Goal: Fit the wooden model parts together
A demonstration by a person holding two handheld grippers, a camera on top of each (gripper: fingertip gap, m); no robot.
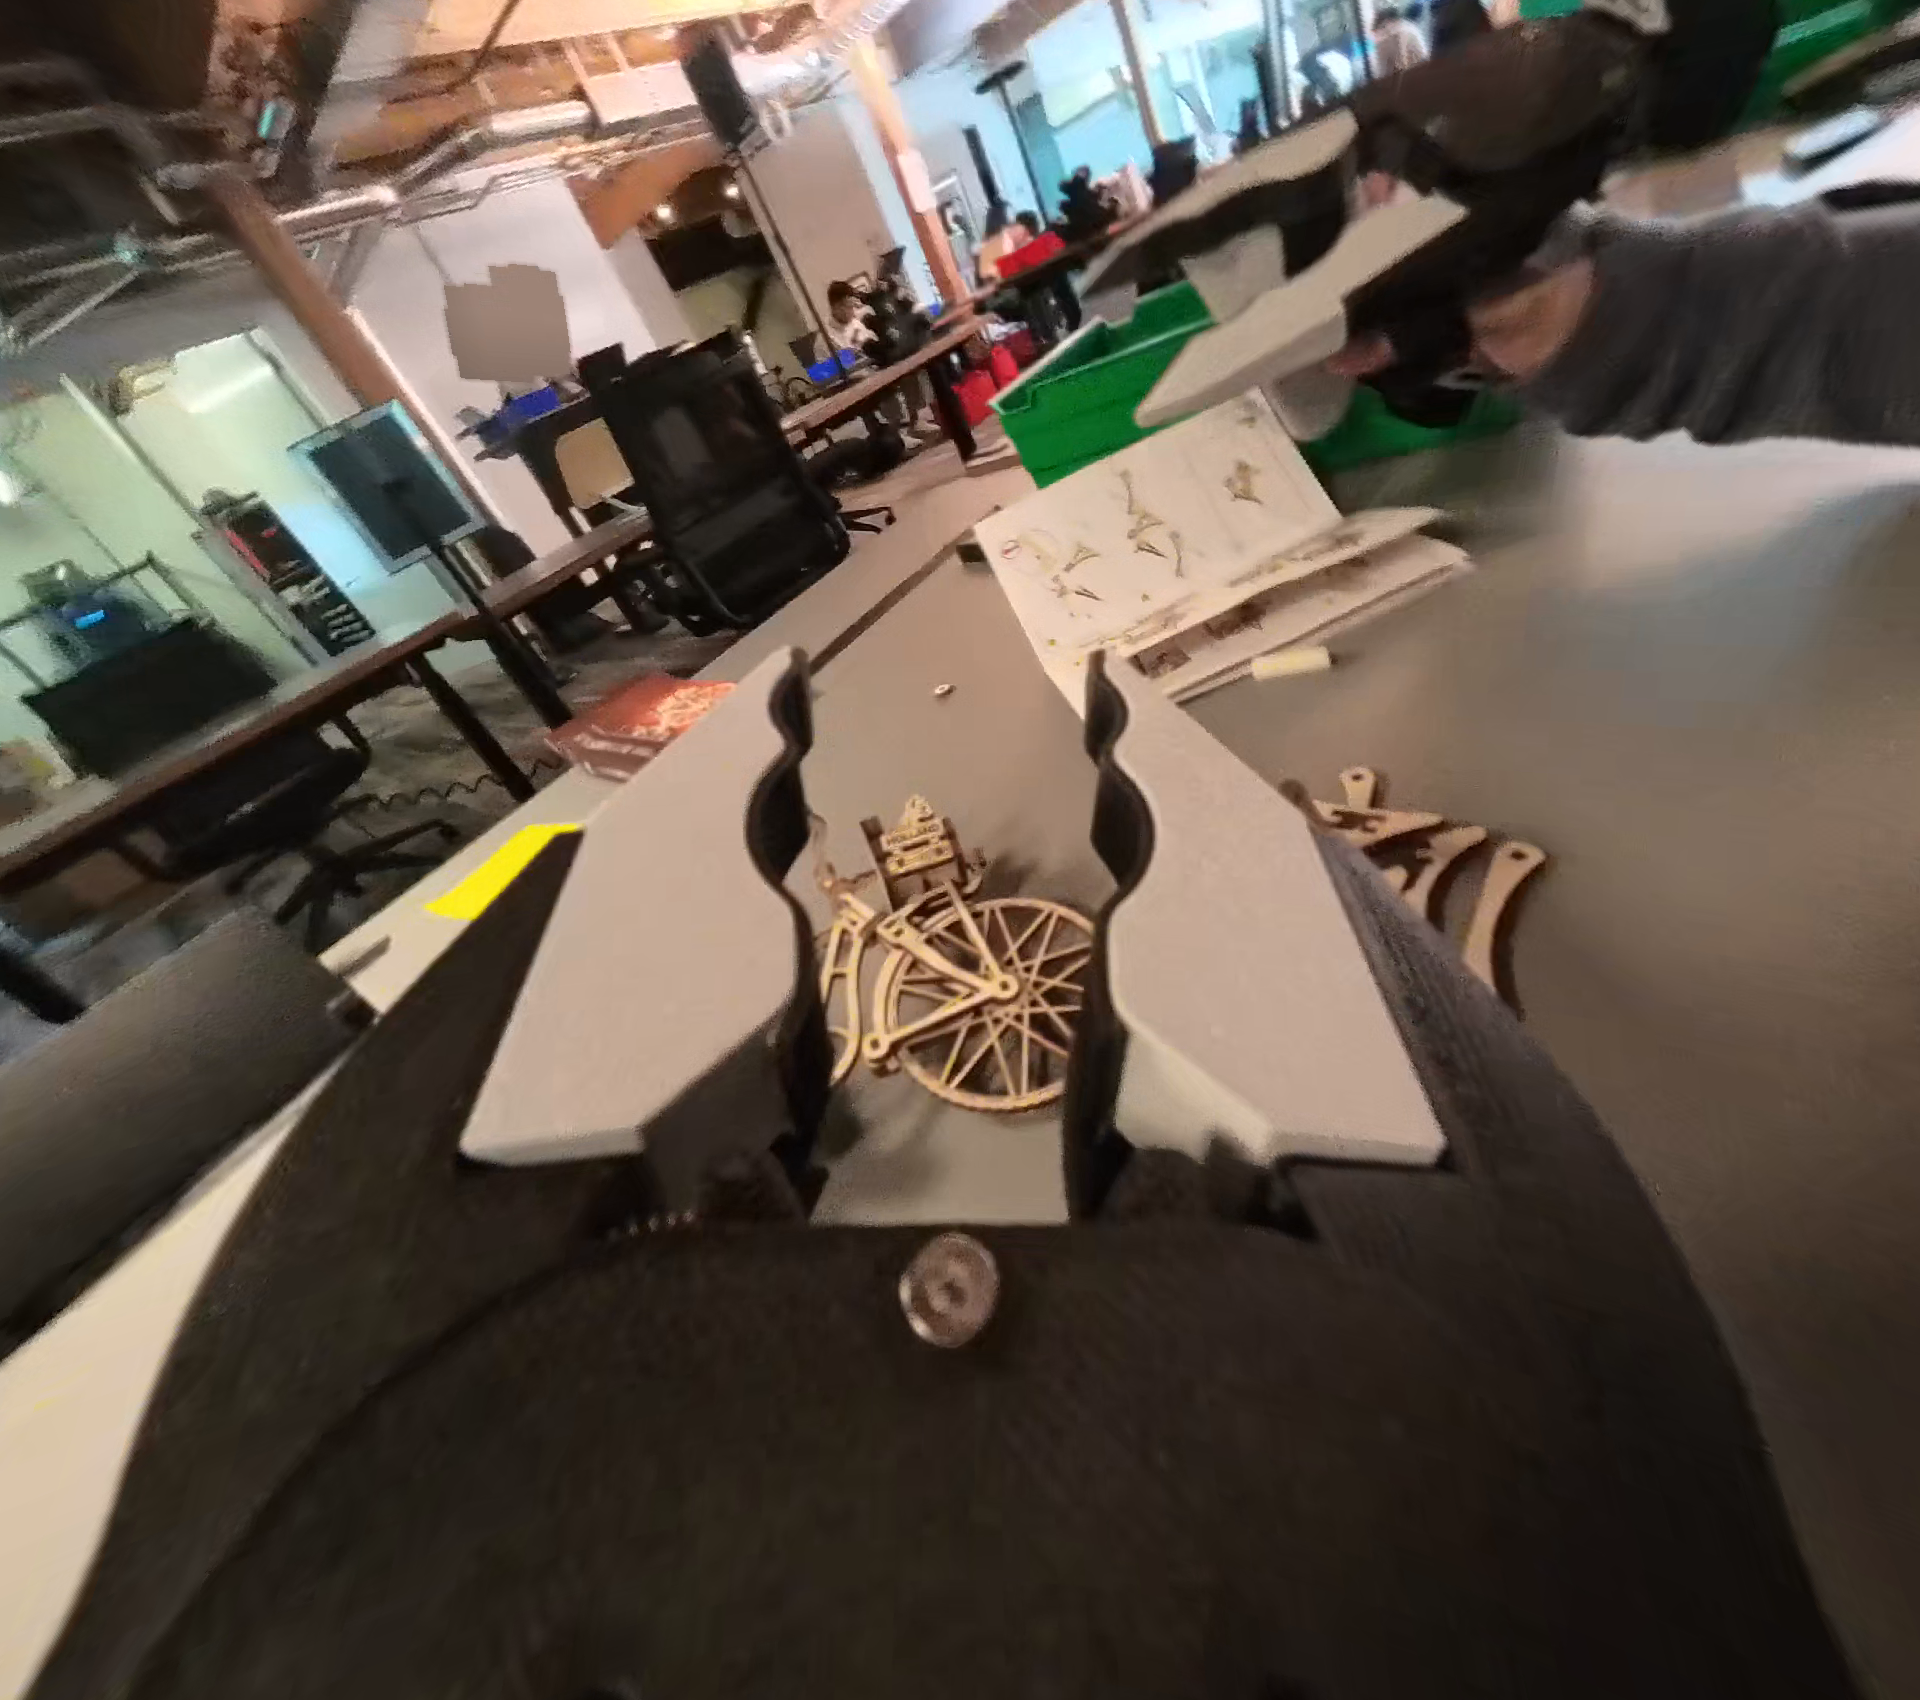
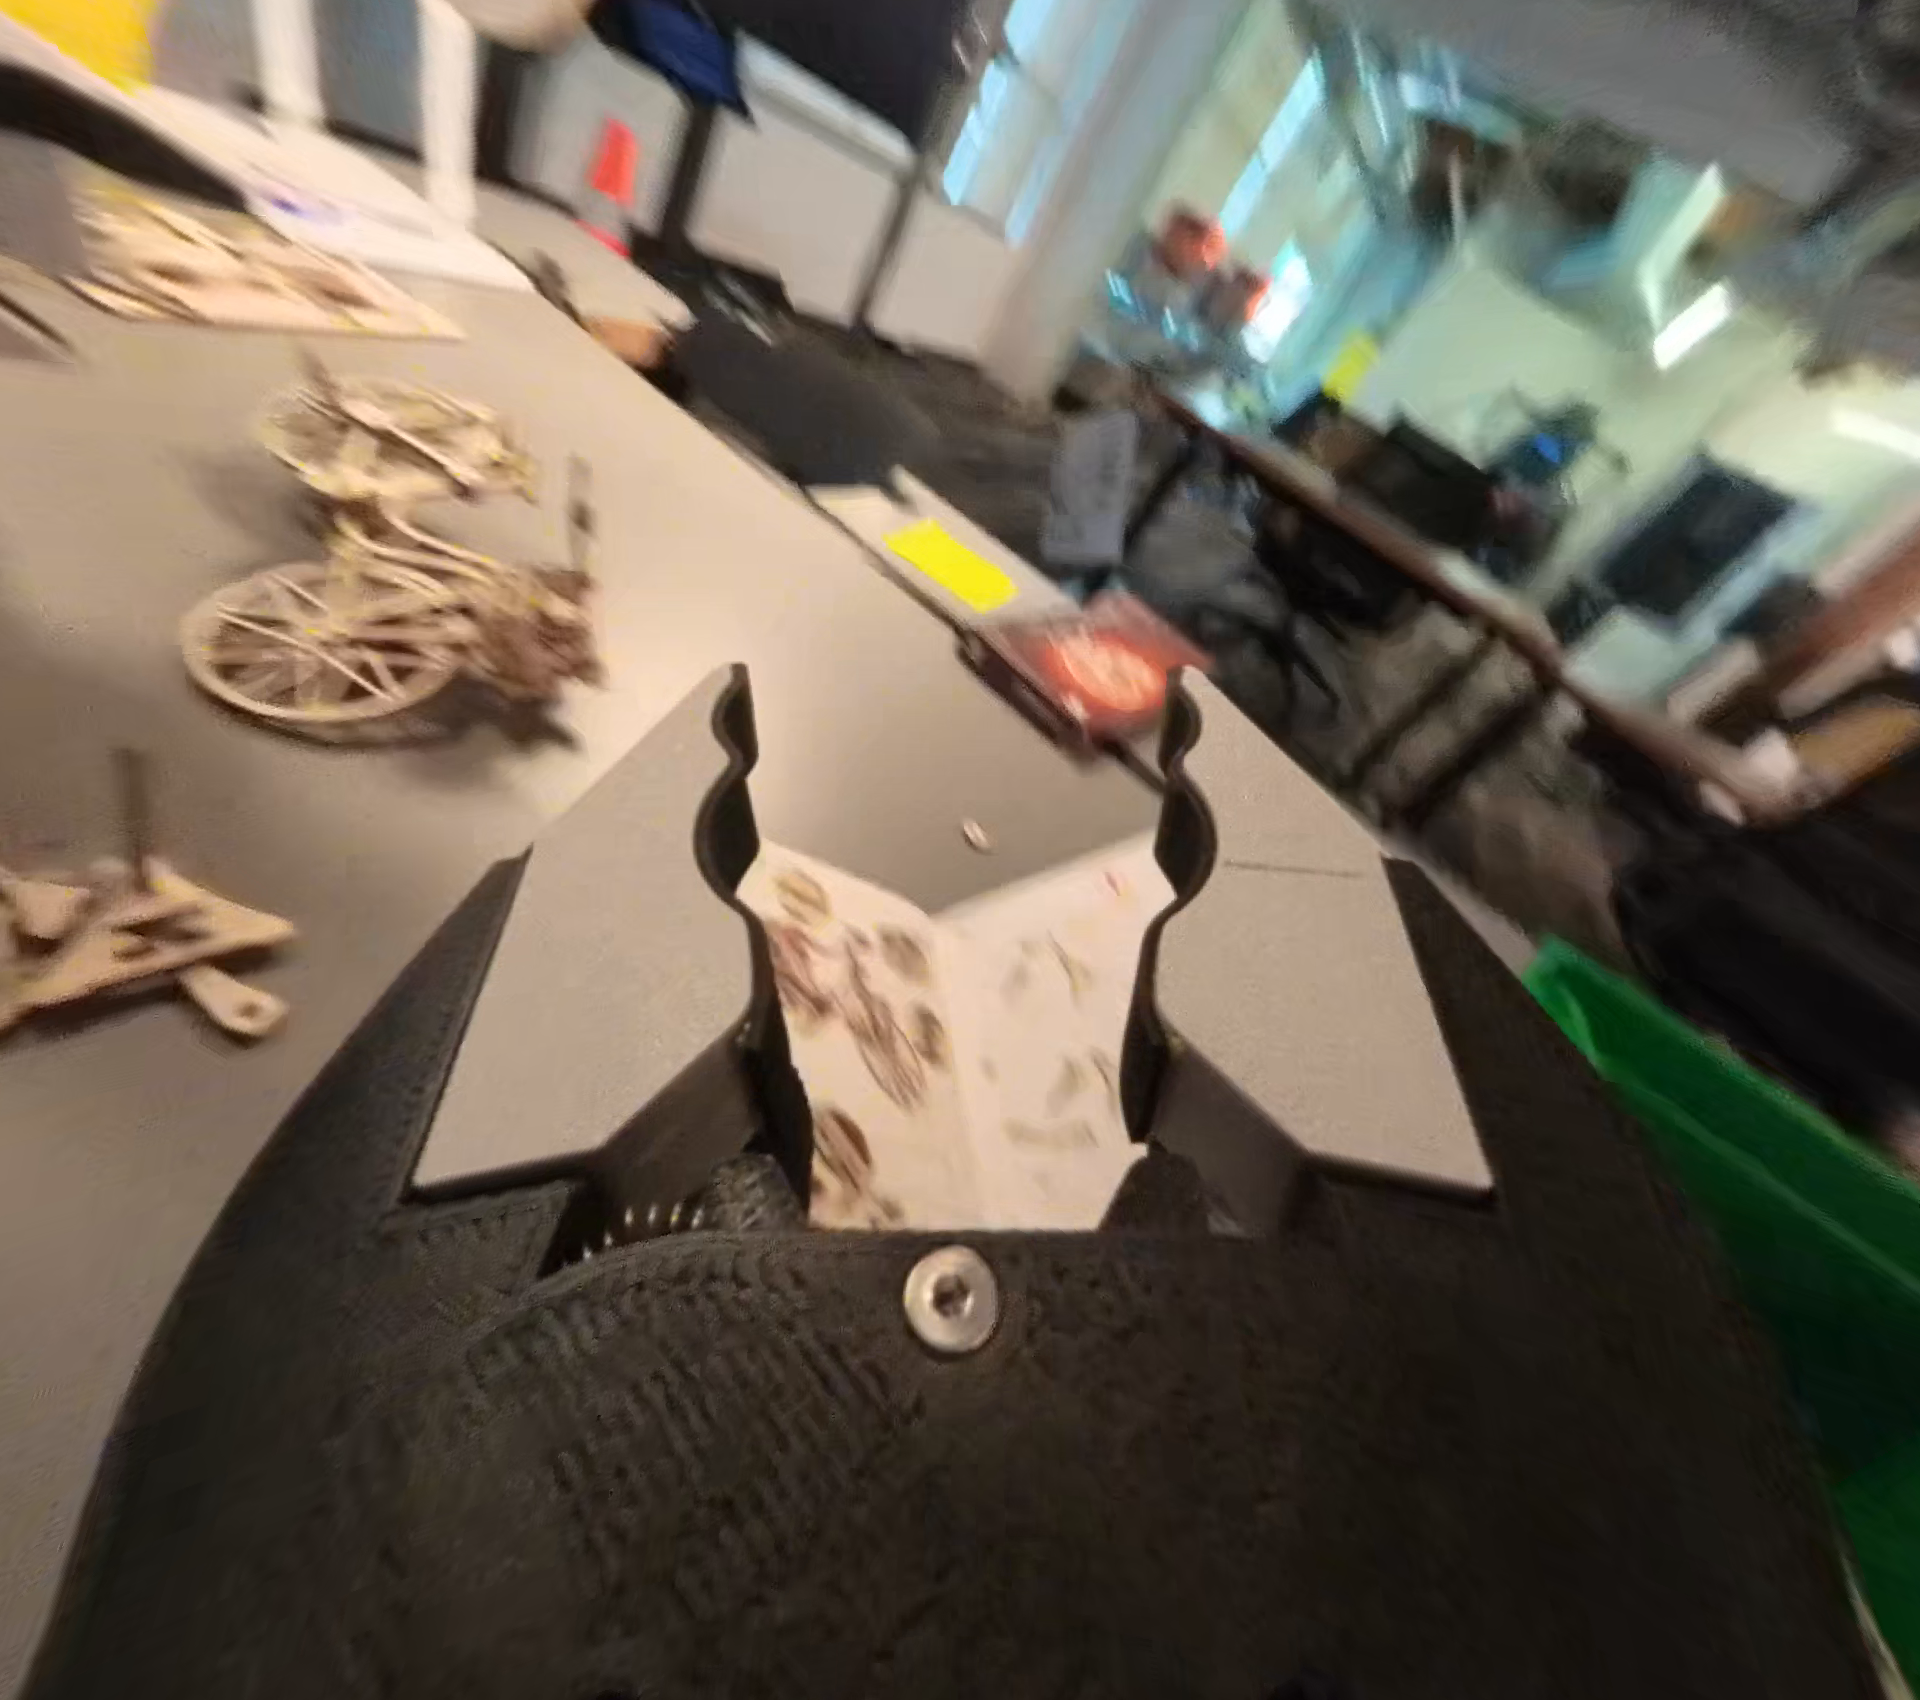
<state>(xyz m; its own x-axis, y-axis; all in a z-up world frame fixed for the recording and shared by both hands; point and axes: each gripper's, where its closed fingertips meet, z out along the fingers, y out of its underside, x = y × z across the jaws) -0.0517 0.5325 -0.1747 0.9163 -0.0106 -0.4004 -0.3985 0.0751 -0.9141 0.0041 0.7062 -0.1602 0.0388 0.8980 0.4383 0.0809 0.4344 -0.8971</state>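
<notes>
Big open workshop, long grey counter (image 1: 1662,715) with a green bin (image 1: 1091,393) at the far end. The left hand-held gripper (image 1: 945,705) hangs released right over the half-built wooden bike (image 1: 956,975), which lies flat between its fingers. Loose parts (image 1: 1455,871) sit just to its right, the booklet (image 1: 1174,549) further ahead. The right hand-held gripper (image 2: 956,694) is also released and empty, up over the booklet (image 2: 935,1027), with the bike (image 2: 343,632) off to its left. That view is blurry, so it's probably moving fast. My worry: those thin spokes could snap if the left one clamps the wheel, and a flat-lying model can easily skid away.
</notes>
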